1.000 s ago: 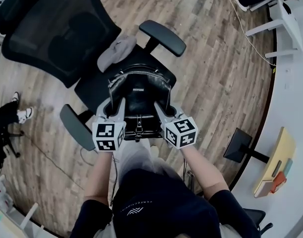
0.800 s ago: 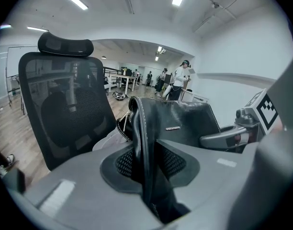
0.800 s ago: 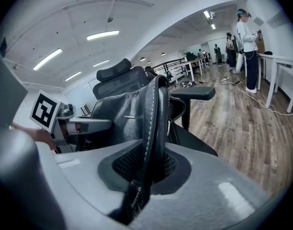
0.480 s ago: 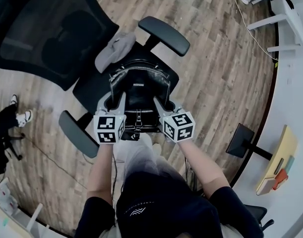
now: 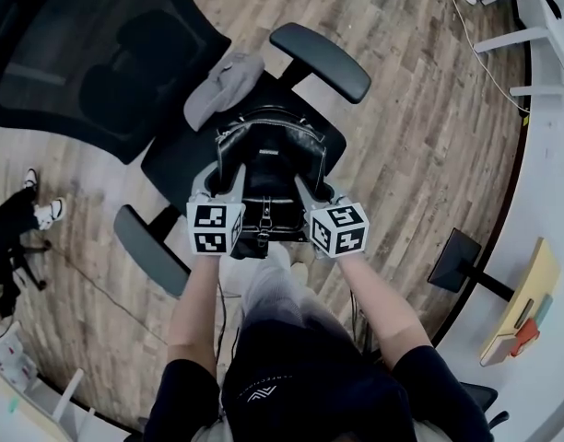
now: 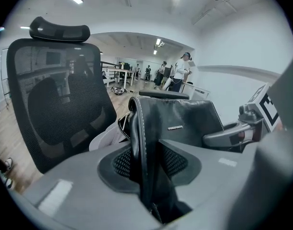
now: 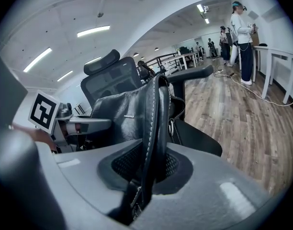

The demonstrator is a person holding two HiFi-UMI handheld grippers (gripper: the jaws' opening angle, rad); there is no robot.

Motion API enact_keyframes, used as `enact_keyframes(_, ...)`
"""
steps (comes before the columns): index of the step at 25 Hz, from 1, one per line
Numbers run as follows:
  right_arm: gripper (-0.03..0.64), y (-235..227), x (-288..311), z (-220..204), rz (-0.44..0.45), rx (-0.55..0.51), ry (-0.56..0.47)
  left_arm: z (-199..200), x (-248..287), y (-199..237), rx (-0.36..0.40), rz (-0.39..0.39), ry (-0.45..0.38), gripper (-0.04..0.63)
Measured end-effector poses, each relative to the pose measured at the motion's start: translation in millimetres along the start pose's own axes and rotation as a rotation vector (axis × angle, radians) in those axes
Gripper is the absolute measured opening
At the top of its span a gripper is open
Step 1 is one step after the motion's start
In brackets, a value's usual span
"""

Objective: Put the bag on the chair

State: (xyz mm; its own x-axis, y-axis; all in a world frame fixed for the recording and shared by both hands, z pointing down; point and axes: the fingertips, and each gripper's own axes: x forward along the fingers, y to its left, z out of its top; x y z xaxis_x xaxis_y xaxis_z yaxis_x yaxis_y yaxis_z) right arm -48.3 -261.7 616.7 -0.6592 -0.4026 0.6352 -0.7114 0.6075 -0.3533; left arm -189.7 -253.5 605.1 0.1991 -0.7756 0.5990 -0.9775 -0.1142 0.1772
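A black leather bag stands upright on the seat of a black mesh office chair. My left gripper is at the bag's left edge. In the left gripper view the bag's stitched strap runs between the jaws, which are opening, and a gap shows beside the strap. My right gripper is at the bag's right edge. In the right gripper view its pads press on the bag's strap.
A grey cloth lies on the seat behind the bag. Armrests flank the seat, with the backrest at far left. A curved white desk stands at right, and a person's shoe at left.
Both grippers and the bag have moved slightly further over the seat towards the backrest. The bag now sits lower on the seat.
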Motion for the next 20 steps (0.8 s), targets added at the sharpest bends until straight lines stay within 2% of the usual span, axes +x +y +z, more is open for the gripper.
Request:
enact_keyframes(10,0.067,-8,8,-2,-0.022,0.018,0.024,-4,16,7,-0.008,-0.019,0.019,0.173)
enact_keyframes(15,0.135,-7,13,-2,-0.039,0.006,0.046,-4,20,13,-0.022,-0.020,0.028,0.189)
enact_keyframes(20,0.190,-10,18,-4,-0.063,0.004,0.062,-8,24,20,-0.060,-0.005,0.036,0.239)
